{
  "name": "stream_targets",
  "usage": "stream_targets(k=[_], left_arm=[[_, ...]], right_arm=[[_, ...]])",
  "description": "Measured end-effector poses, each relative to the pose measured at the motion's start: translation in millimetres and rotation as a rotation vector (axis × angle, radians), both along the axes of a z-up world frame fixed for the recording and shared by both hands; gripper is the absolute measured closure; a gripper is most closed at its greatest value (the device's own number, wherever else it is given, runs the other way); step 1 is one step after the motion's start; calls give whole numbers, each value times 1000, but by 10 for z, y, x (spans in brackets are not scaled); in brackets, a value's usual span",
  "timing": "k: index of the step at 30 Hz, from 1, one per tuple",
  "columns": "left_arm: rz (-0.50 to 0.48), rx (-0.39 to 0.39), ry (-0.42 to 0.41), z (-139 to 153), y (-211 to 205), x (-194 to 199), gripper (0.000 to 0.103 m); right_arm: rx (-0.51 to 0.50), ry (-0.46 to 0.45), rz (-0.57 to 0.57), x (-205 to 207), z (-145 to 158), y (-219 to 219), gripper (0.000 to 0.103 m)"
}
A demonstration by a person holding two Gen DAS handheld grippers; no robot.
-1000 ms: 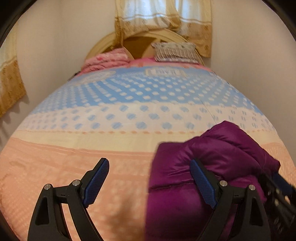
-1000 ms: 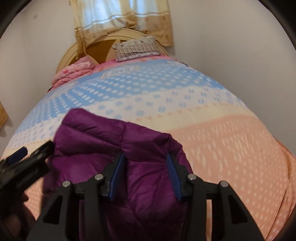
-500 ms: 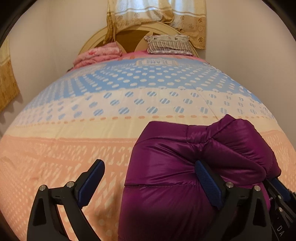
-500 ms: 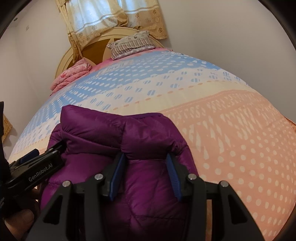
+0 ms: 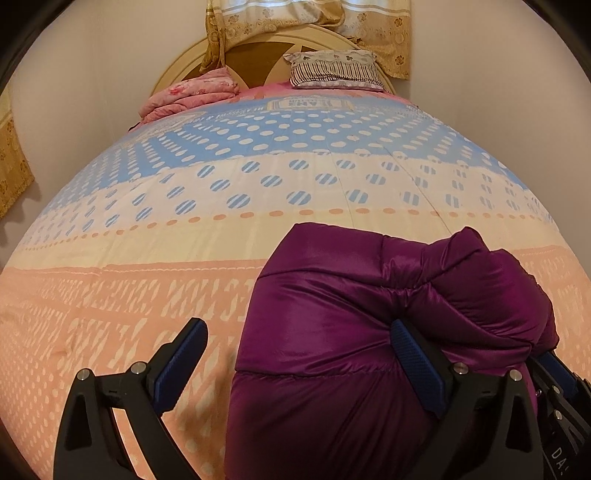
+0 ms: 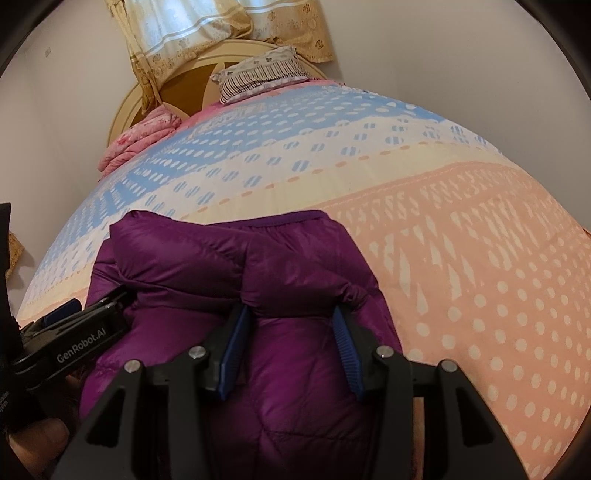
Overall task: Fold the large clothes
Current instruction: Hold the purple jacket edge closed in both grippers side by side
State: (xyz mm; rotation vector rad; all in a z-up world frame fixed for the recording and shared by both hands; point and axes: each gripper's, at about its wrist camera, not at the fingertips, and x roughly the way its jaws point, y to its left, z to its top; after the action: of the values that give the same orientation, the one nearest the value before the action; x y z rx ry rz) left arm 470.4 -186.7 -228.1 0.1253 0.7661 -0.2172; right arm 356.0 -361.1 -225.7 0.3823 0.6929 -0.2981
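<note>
A puffy purple jacket [image 5: 332, 332] lies bunched on the bedspread [image 5: 129, 295], near the foot of the bed. My left gripper [image 5: 295, 325] stands open wide over the jacket's left edge. Its left pad hangs free above the bedspread and its right pad rests against the padded fabric. In the right wrist view a thick fold of the jacket [image 6: 295, 266] bulges up between the pads of my right gripper [image 6: 290, 312], which is shut on it. The left gripper [image 6: 74, 332] shows at the jacket's left side there, with a hand below it.
The dotted bedspread [image 6: 461, 258] runs far and right of the jacket. At the headboard [image 5: 258, 55] lie a striped pillow [image 5: 334, 70] and a folded pink blanket [image 5: 192, 92]. Walls and curtains [image 5: 295, 14] close in behind the bed.
Both grippers have sunk toward the bed with the jacket, which now sits closer and larger in view. The left jaws have spread a little wider. The right grip is unchanged.
</note>
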Motion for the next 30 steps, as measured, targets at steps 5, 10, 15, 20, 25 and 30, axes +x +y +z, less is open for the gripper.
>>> stream_targets(k=[5,10,15,20,25,30], left_arm=[[-1,-14,13,-31,13,22,3],[-1,-16,13,-47,15,17,3],[-1,-18,15,-52,11,24,3],[-3,-23,23,-75,14,28,3],[-3,-22,27,-85,6,39,3],[-3,-17,27,-90,6,41,3]], right_arm=[[-17,15,-2,35,-22,5,53],[-23,24,0,59,-41,-10,53],[-28,30,0,78,-50,-17,53],[-28,30,0,84,-50,-20,52],[-28,32,1,88,-56,-25,52],[-28,34,1,104,-75,-36,52]])
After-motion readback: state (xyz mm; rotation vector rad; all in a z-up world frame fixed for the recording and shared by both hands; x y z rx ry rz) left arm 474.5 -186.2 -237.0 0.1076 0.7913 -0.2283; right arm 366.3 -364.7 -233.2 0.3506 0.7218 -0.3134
